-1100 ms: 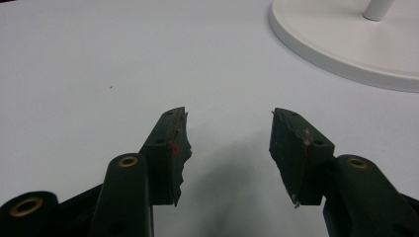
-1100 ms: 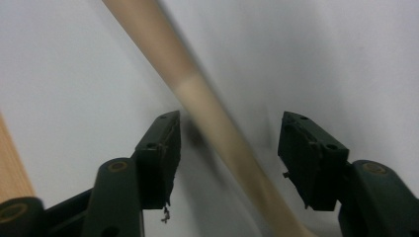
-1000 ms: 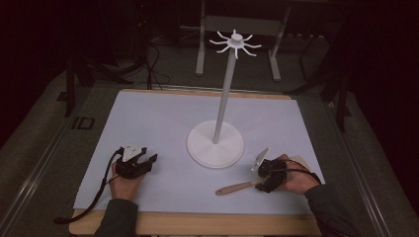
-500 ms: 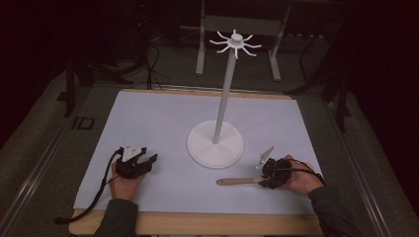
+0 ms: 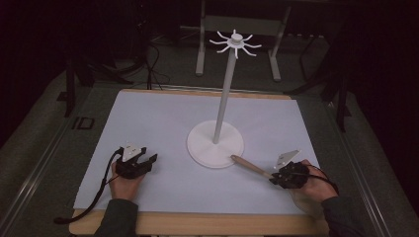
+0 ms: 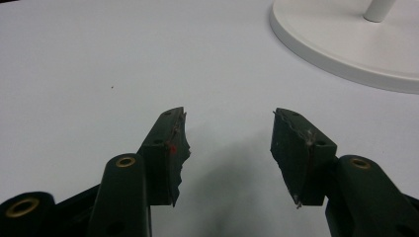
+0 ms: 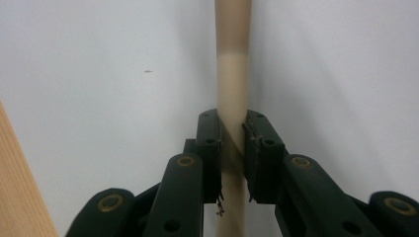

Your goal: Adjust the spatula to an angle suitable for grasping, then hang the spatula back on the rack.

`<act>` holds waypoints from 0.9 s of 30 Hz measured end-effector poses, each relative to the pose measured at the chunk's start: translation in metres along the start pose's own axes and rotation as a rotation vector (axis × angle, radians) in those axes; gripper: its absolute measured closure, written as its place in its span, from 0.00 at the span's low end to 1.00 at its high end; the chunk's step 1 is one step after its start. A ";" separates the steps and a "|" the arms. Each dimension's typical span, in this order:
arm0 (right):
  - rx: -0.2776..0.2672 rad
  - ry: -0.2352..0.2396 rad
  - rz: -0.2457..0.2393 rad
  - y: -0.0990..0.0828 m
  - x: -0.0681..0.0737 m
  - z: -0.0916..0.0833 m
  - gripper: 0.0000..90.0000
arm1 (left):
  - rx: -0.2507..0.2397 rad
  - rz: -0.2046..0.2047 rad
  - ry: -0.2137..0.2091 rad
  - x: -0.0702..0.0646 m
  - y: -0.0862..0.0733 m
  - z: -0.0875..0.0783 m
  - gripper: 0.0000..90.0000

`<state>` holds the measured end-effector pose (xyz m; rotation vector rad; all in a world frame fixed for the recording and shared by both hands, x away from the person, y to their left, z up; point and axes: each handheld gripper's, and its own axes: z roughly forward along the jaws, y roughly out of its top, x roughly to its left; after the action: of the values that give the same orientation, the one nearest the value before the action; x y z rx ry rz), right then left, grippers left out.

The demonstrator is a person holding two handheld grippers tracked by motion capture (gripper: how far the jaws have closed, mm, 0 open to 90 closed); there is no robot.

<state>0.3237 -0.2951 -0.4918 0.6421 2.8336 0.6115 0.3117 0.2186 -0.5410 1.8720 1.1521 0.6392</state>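
Observation:
A white stand [image 5: 215, 144] with a thin pole and a ring of hooks [image 5: 236, 42] at its top stands mid-mat. My right gripper [image 5: 274, 177] [image 7: 232, 133] is at the front right, and its jaws have just been closing. It is now shut on the handle of a wooden utensil [image 5: 249, 167] [image 7: 233, 74]. The utensil's far end lies by the edge of the stand's base. My left gripper [image 5: 146, 159] [image 6: 230, 143] rests at the front left, open, with bare mat between its jaws. The stand's base [image 6: 346, 44] lies beyond it to the right.
A white mat [image 5: 163, 118] covers a wooden board [image 5: 197, 223], whose edge runs along the front. Dark floor, cables and metal frame legs [image 5: 200, 47] lie beyond the far edge of the mat.
The right hand has shifted to the right and its jaws have closed on the wooden utensil, which came along, its far end now at the stand's base. The left gripper has stayed put.

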 end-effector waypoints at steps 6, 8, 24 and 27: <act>-0.025 -0.049 0.148 -0.006 -0.014 -0.007 0.87 | 0.001 -0.001 0.000 0.000 0.000 0.000 0.53; -0.004 -0.073 0.196 -0.005 -0.018 -0.006 0.87 | 0.001 -0.002 -0.002 0.000 0.000 0.000 0.53; 0.147 -0.111 0.298 0.033 -0.039 0.016 0.71 | 0.003 -0.009 -0.007 0.001 0.000 0.001 0.53; 0.217 -0.111 0.280 0.044 -0.044 0.023 0.73 | 0.004 -0.011 -0.009 0.001 0.000 0.001 0.53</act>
<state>0.3847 -0.2703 -0.4901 1.0881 2.7491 0.2958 0.3129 0.2192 -0.5413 1.8687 1.1575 0.6219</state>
